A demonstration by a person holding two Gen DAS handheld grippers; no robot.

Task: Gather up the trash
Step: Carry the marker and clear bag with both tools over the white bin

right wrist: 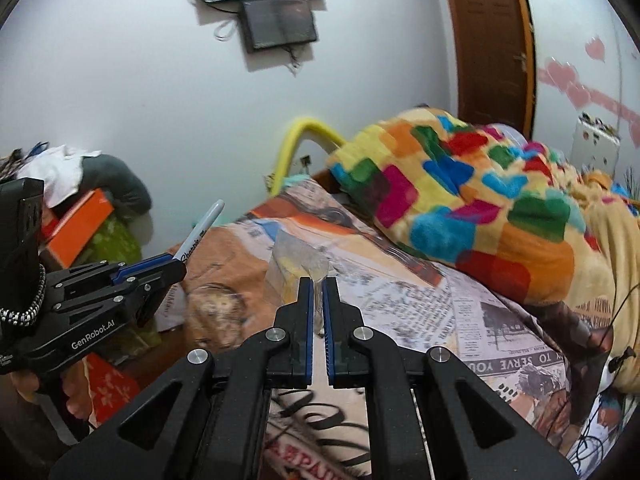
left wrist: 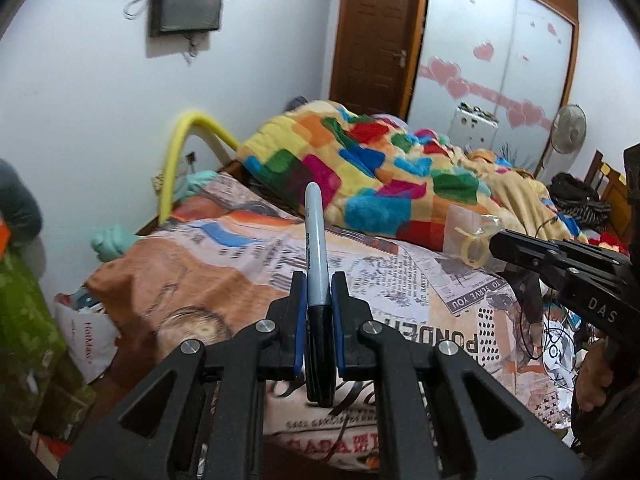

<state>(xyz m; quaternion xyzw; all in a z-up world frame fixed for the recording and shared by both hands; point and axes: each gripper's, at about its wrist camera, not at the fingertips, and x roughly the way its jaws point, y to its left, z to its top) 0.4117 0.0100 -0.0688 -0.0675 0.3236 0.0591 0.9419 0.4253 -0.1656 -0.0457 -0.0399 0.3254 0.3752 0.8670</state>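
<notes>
My left gripper (left wrist: 319, 280) is shut on a grey and black marker pen (left wrist: 316, 240), which stands upright between its blue pads, held above the bed. The right wrist view shows the same marker (right wrist: 198, 236) sticking out of the left gripper (right wrist: 176, 266) at the left. My right gripper (right wrist: 318, 284) is shut on a clear plastic bag (right wrist: 298, 264) with something yellow inside. In the left wrist view that bag (left wrist: 470, 236) hangs from the tip of the right gripper (left wrist: 496, 240) at the right.
Below lies a bed with a newspaper-print sheet (left wrist: 248, 264) and a rumpled multicoloured blanket (left wrist: 360, 168). A white shopping bag (left wrist: 86, 336) sits on the floor at the left beside green fabric (left wrist: 28, 328). An orange box (right wrist: 80, 228) and clothes are piled at left. Screens (right wrist: 276, 24) hang on the wall.
</notes>
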